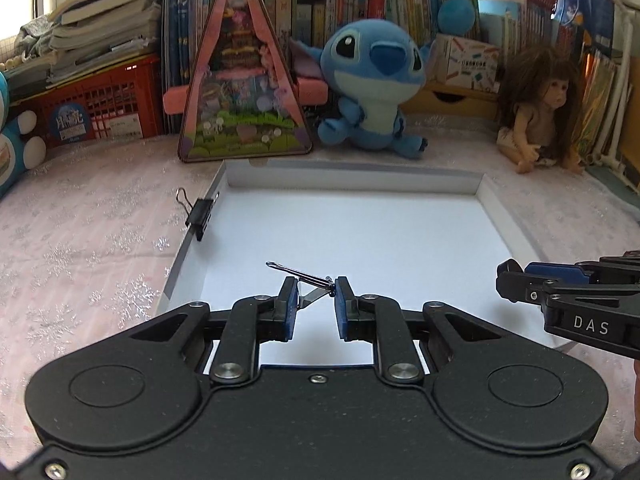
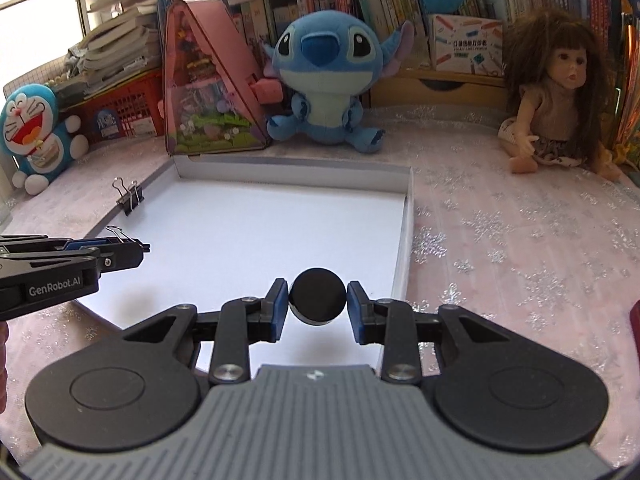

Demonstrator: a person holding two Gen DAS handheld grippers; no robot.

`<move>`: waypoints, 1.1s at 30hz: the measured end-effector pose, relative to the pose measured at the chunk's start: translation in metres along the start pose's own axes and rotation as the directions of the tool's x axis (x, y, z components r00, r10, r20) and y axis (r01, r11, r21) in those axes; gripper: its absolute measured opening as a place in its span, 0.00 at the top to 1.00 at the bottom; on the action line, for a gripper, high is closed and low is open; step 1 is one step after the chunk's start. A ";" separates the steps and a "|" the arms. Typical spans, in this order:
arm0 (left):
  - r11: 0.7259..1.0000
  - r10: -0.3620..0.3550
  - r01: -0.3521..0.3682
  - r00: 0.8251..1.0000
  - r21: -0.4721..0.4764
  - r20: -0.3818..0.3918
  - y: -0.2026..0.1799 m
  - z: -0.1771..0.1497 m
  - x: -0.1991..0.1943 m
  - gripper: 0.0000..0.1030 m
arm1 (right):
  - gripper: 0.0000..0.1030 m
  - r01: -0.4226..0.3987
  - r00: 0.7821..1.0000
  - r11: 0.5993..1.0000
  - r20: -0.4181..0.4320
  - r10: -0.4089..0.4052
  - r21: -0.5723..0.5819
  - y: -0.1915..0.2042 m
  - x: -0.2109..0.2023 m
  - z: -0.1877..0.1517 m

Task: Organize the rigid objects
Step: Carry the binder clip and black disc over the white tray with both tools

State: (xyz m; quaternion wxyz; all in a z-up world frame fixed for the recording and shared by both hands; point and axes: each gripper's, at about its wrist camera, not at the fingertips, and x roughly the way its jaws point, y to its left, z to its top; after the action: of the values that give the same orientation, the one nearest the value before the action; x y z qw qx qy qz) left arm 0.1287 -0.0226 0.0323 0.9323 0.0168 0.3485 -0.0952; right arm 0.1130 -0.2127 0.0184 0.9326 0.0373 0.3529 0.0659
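A shallow white box lies on the pink tablecloth. One black binder clip is clamped on its left wall. My left gripper hovers over the box's near left part, shut on a second binder clip whose wire handles stick out up and to the left. My right gripper is over the near right part of the box, shut on a black round puck-like object held by its sides. The puck is hidden in the left wrist view.
Along the back stand a pink triangular toy case, a blue plush and a long-haired doll. A blue-and-white cat plush and a red basket sit at the left. Books line the rear.
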 end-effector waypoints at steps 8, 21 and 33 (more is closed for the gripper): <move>1.000 0.012 -0.011 1.000 0.011 -0.016 -0.004 -0.003 0.009 0.83 | 0.65 -0.005 1.000 1.000 -0.021 0.004 -0.011 0.003 0.012 -0.003; 1.000 0.021 -0.020 0.999 0.022 -0.033 -0.006 -0.007 0.016 0.82 | 0.65 0.003 1.000 0.999 -0.029 -0.004 -0.034 0.006 0.017 -0.003; 0.999 0.018 -0.016 0.999 0.033 -0.035 -0.008 -0.008 0.016 0.81 | 0.59 -0.002 0.999 0.999 -0.034 0.000 -0.037 0.008 0.018 -0.005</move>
State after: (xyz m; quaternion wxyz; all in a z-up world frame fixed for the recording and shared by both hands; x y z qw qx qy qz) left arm 0.1337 -0.0327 0.0155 0.9264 0.0369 0.3632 -0.0927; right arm 0.1222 -0.2017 0.0038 0.9269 0.0191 0.3676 0.0735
